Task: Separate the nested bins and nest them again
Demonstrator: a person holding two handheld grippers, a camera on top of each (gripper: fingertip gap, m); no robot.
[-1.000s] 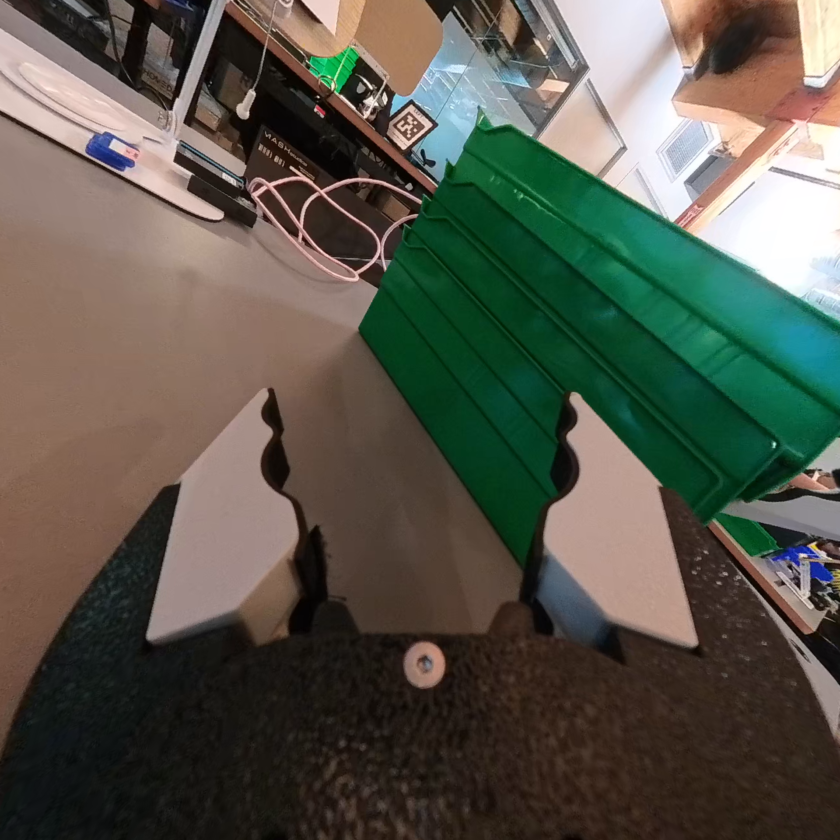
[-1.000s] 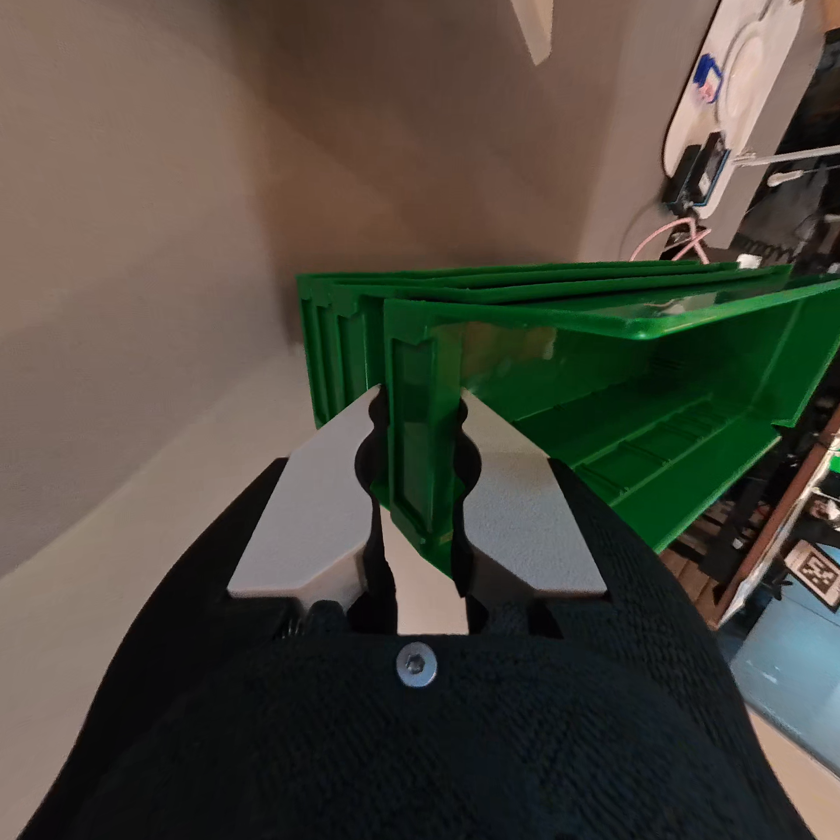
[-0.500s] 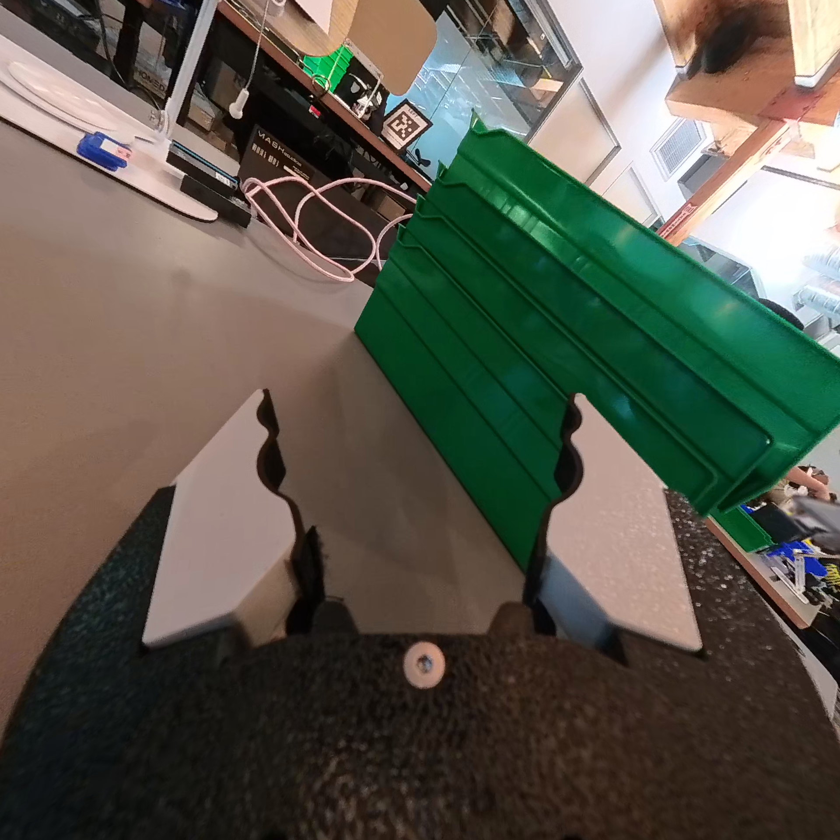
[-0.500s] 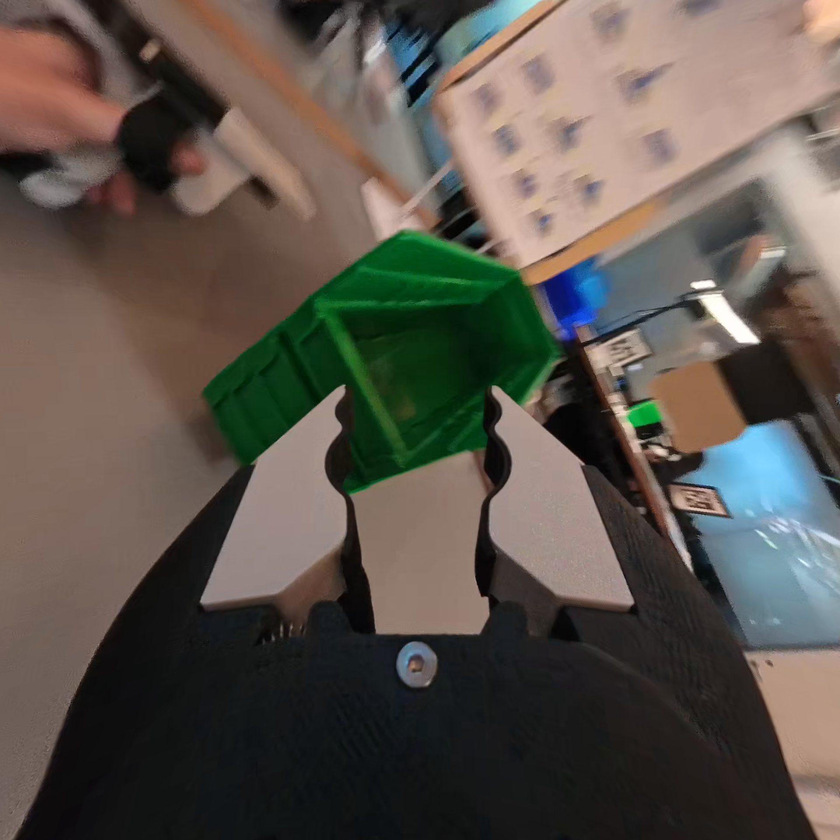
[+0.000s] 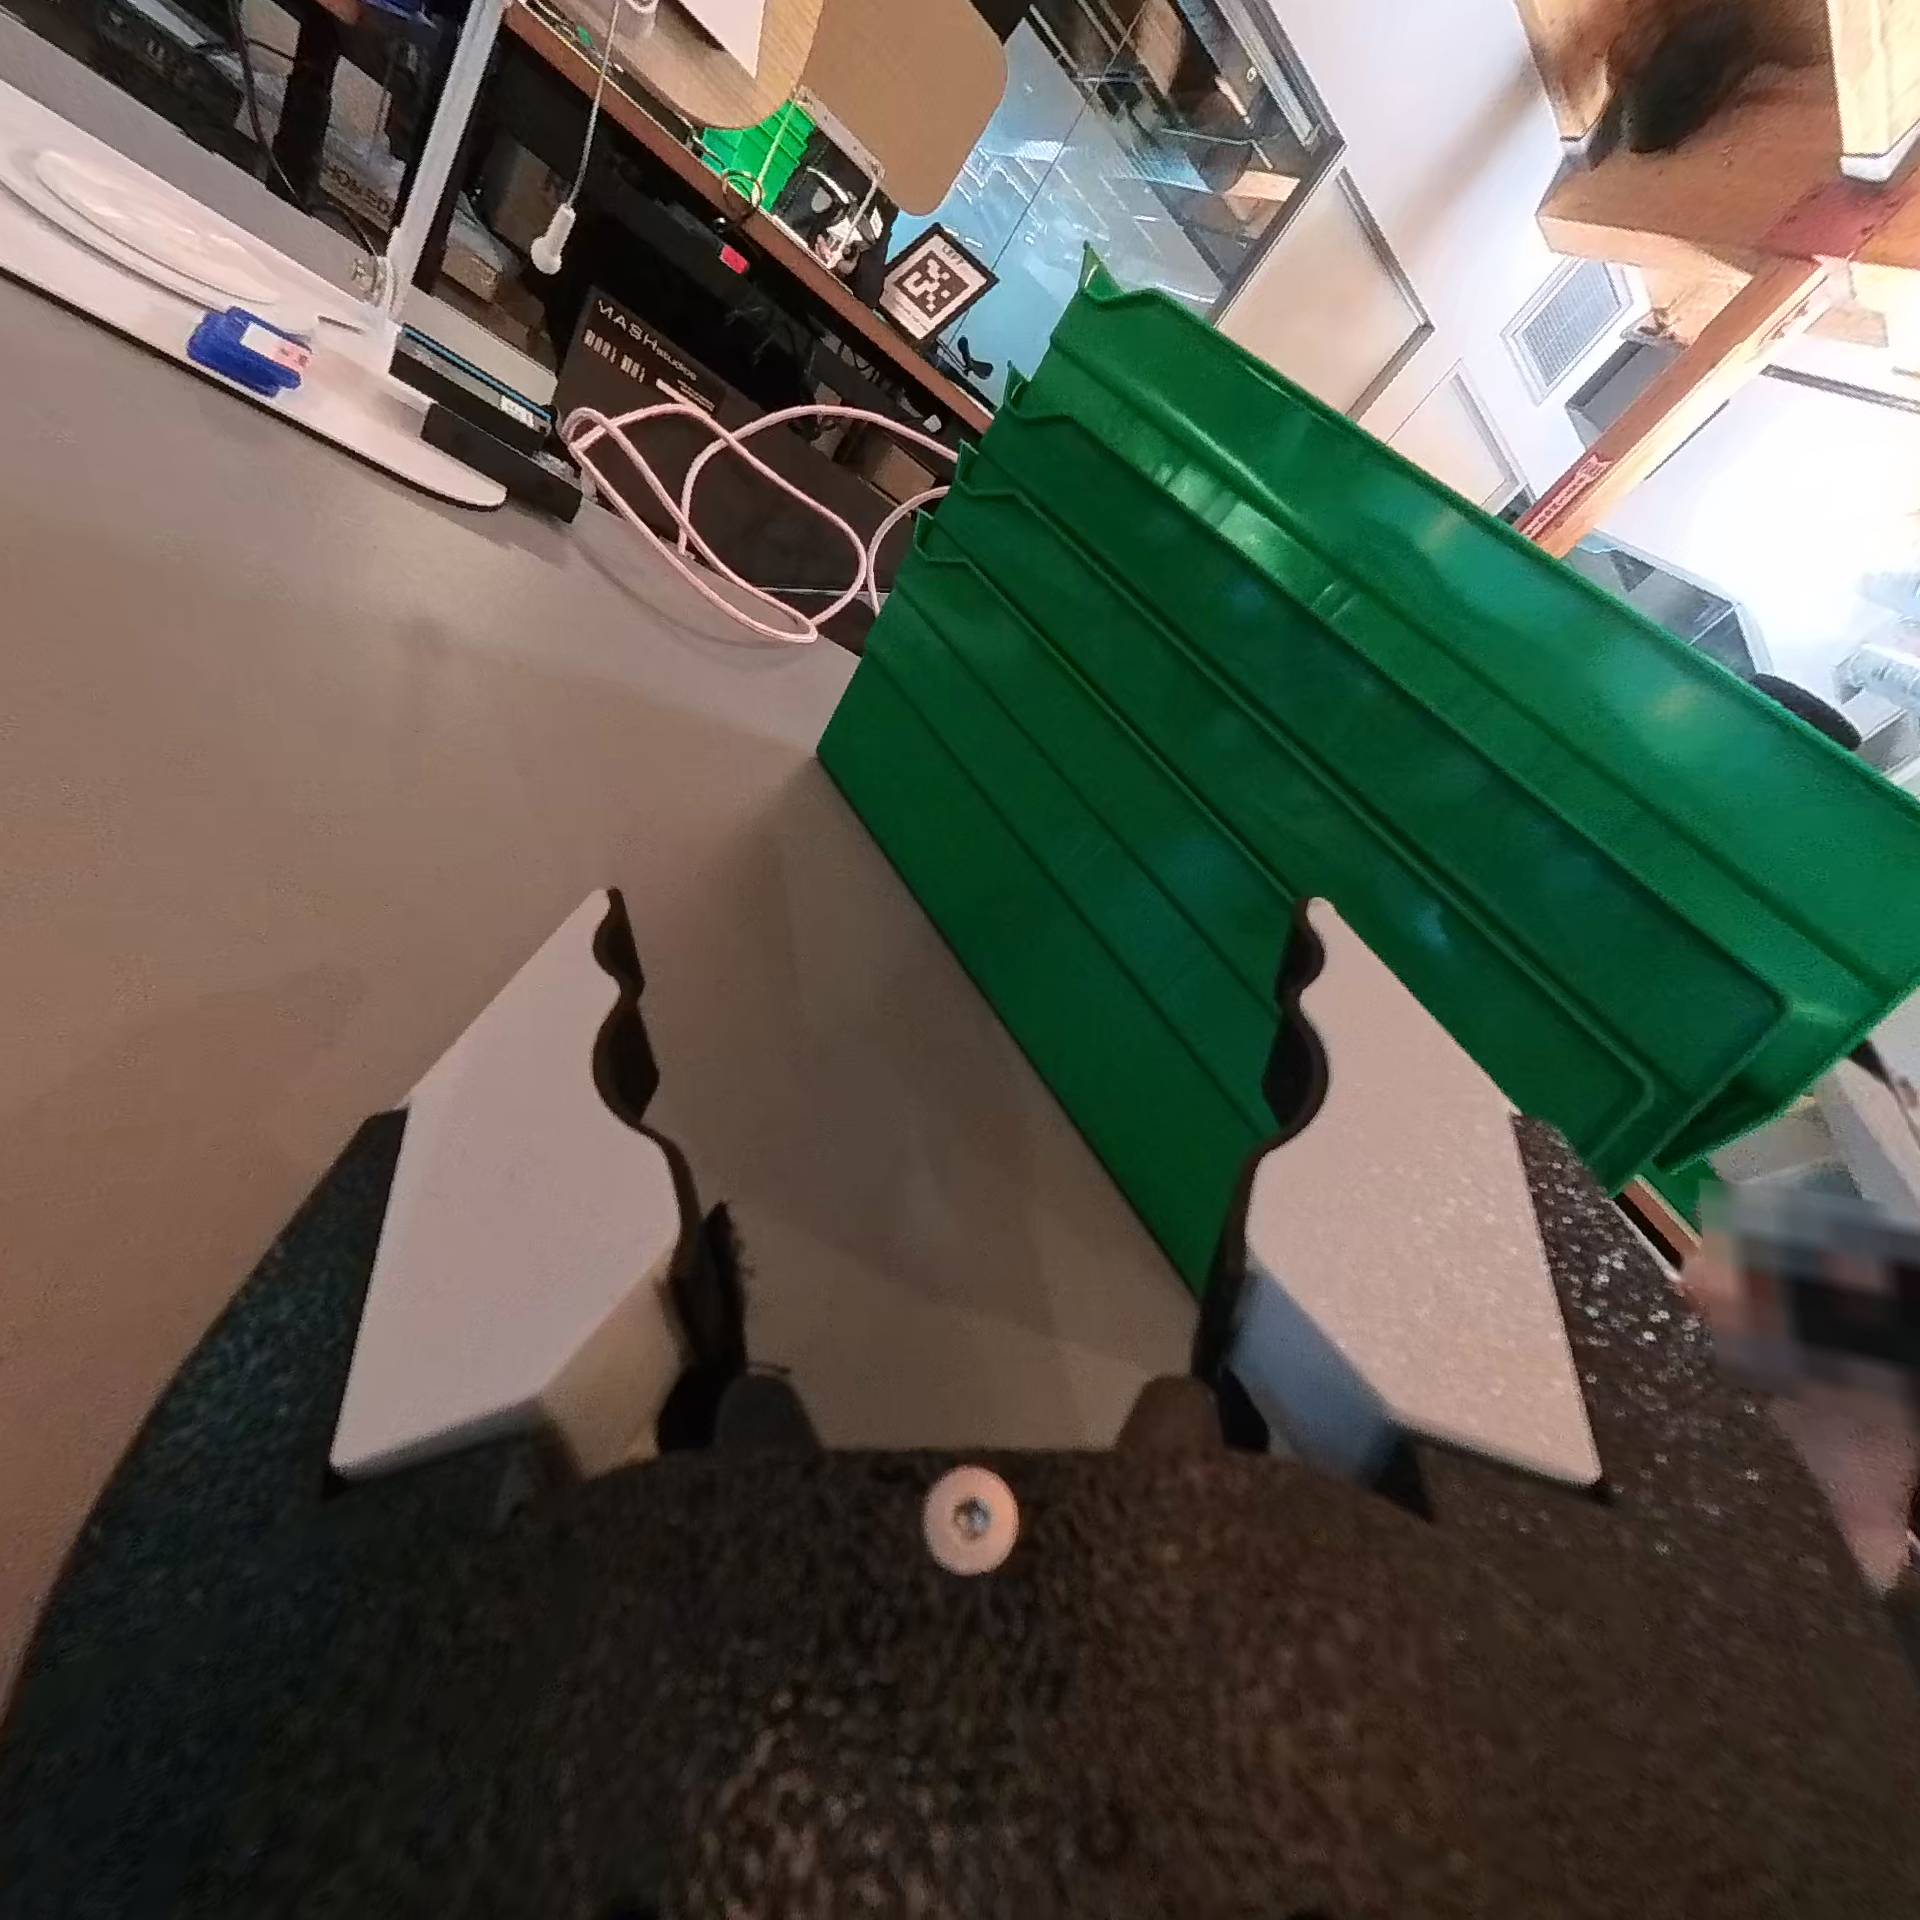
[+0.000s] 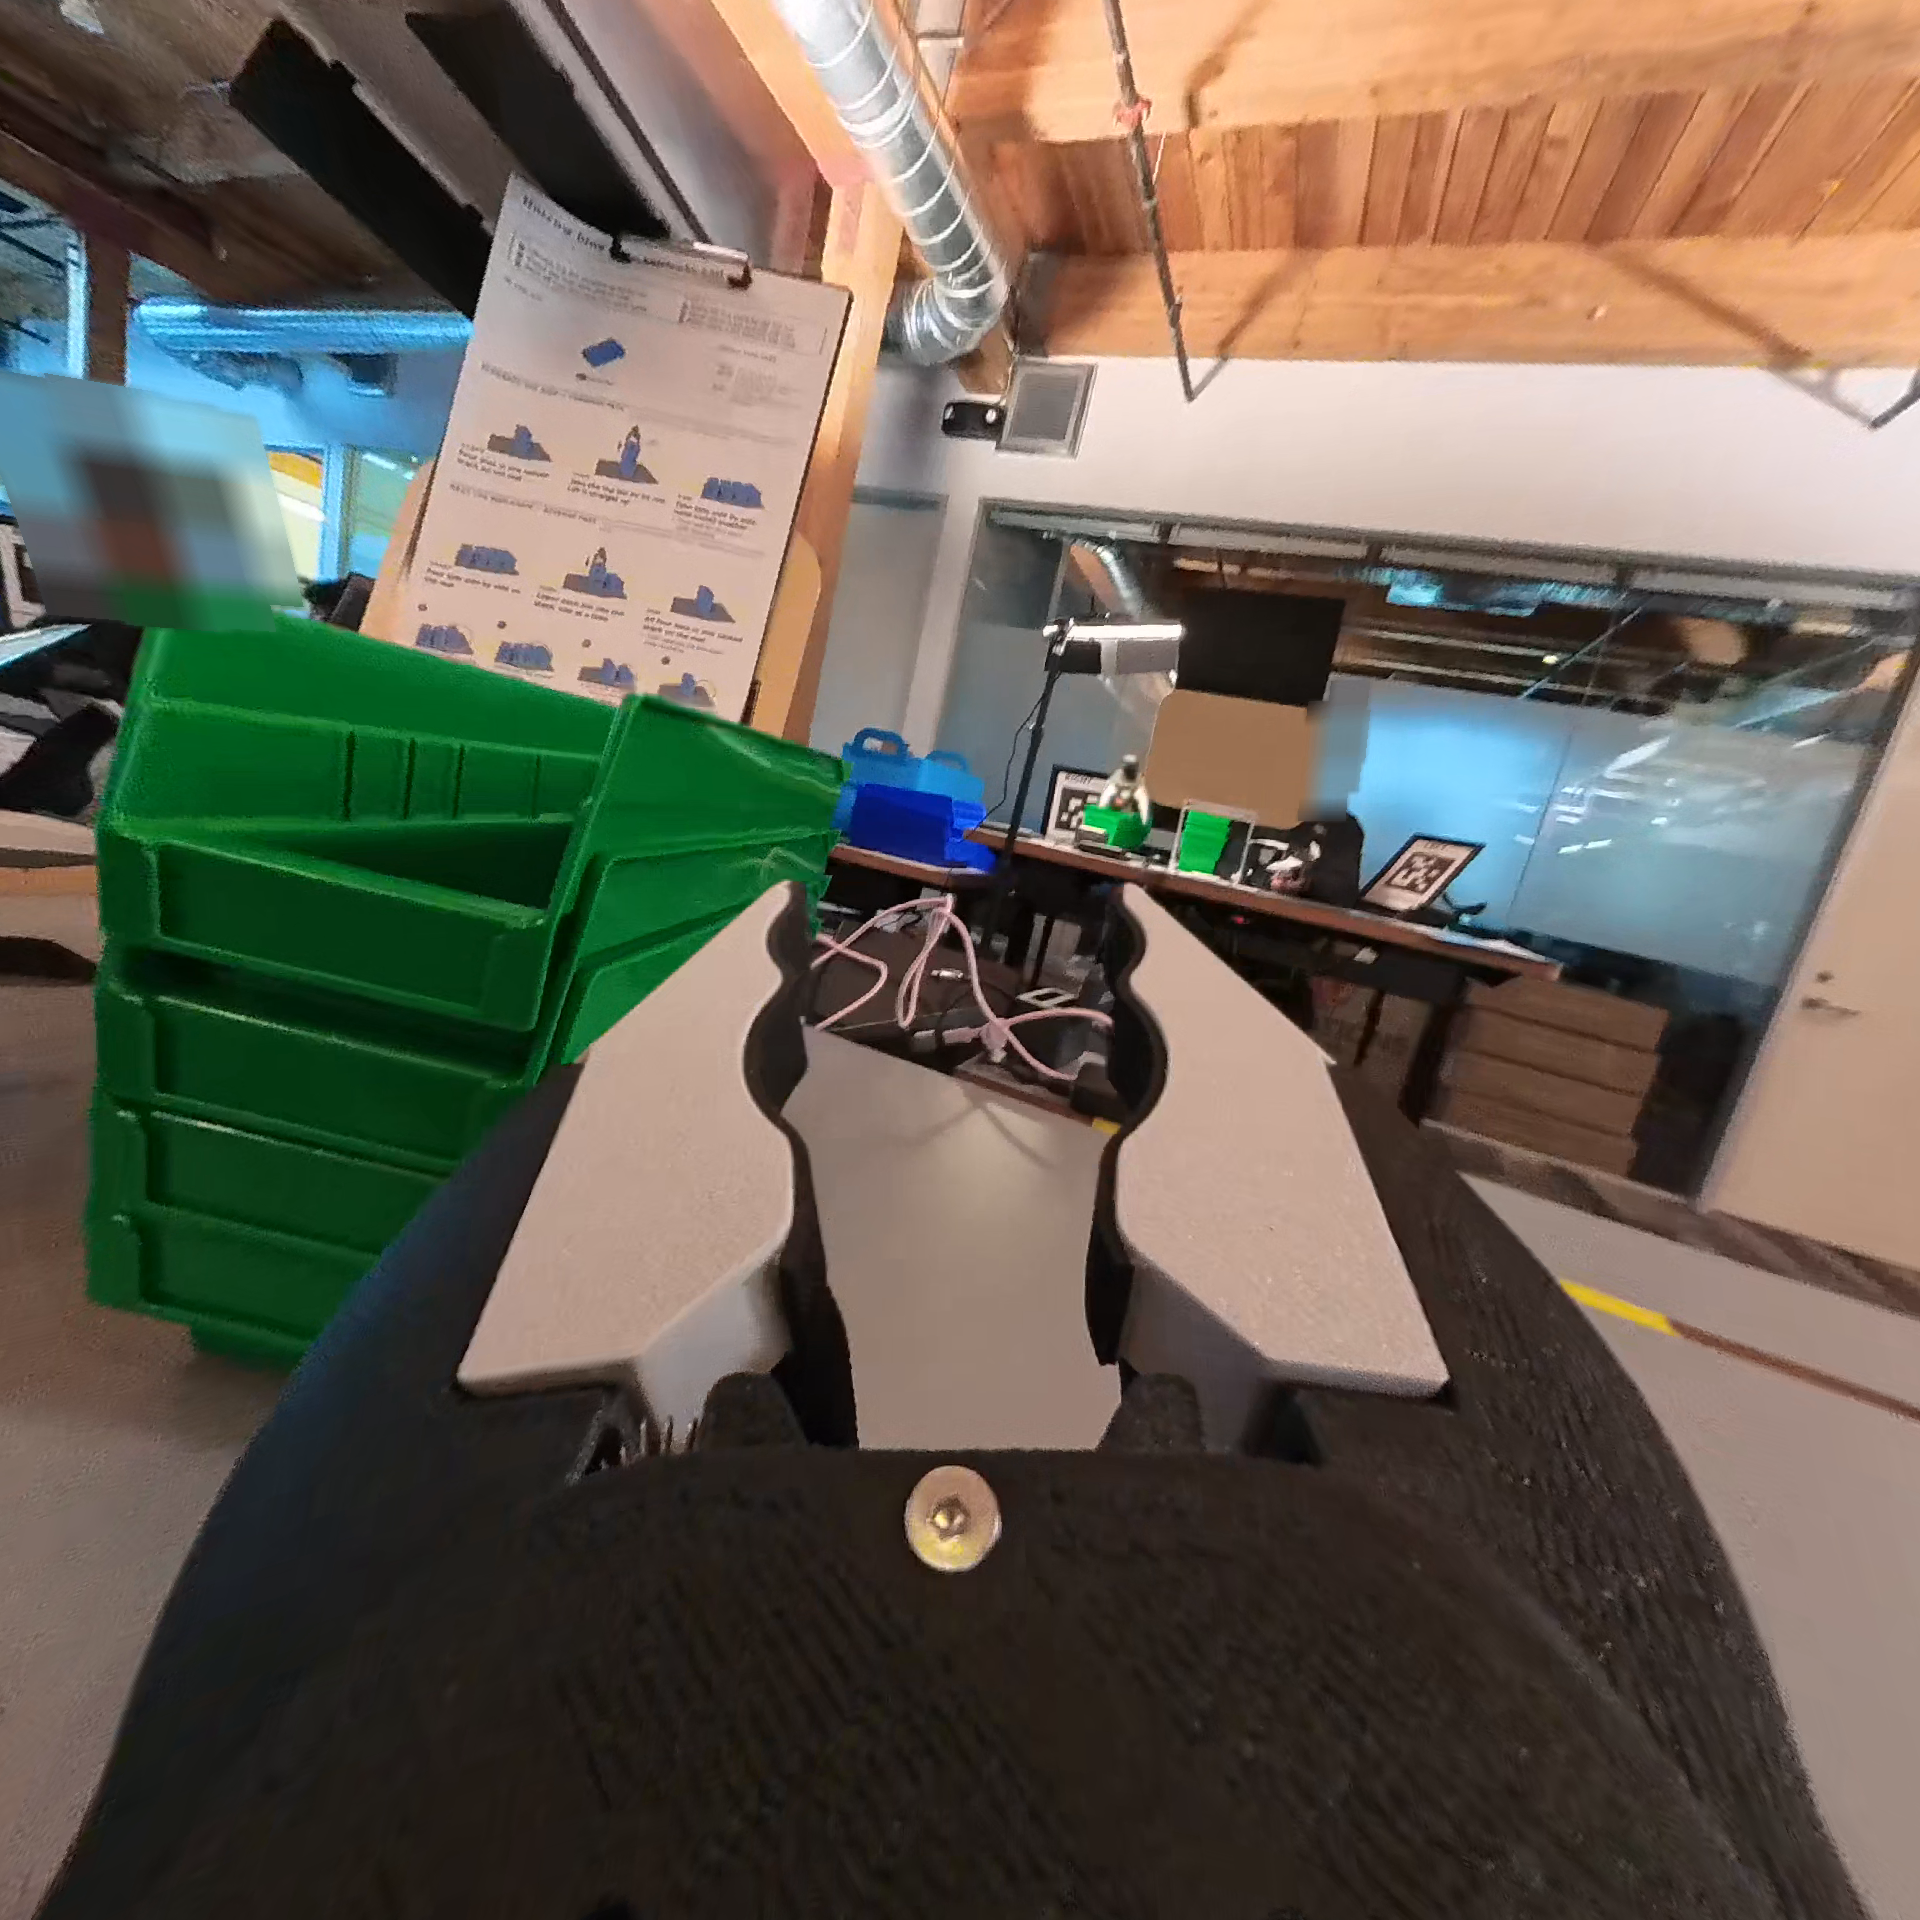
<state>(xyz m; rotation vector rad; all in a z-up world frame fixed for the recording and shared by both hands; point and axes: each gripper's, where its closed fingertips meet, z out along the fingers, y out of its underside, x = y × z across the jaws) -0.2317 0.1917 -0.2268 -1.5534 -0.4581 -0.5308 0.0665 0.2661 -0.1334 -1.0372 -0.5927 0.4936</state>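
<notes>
Jaws of the left gripper (image 5: 956, 1049): apart, empty, low over the tabletop (image 5: 312, 748), its right finger just beside the bins' (image 5: 1299, 748) long side. Jaws of the right gripper (image 6: 961, 1023): apart, empty, the stack's front just to their left. Bins: green, nested, set on the tabletop, the top one tilted and only part seated. Handling, as judged: thin moulded plastic, light, stiff, glossy and likely slippery. Hold is best taken on a rim or end wall, the lower bins being steadied meanwhile.
</notes>
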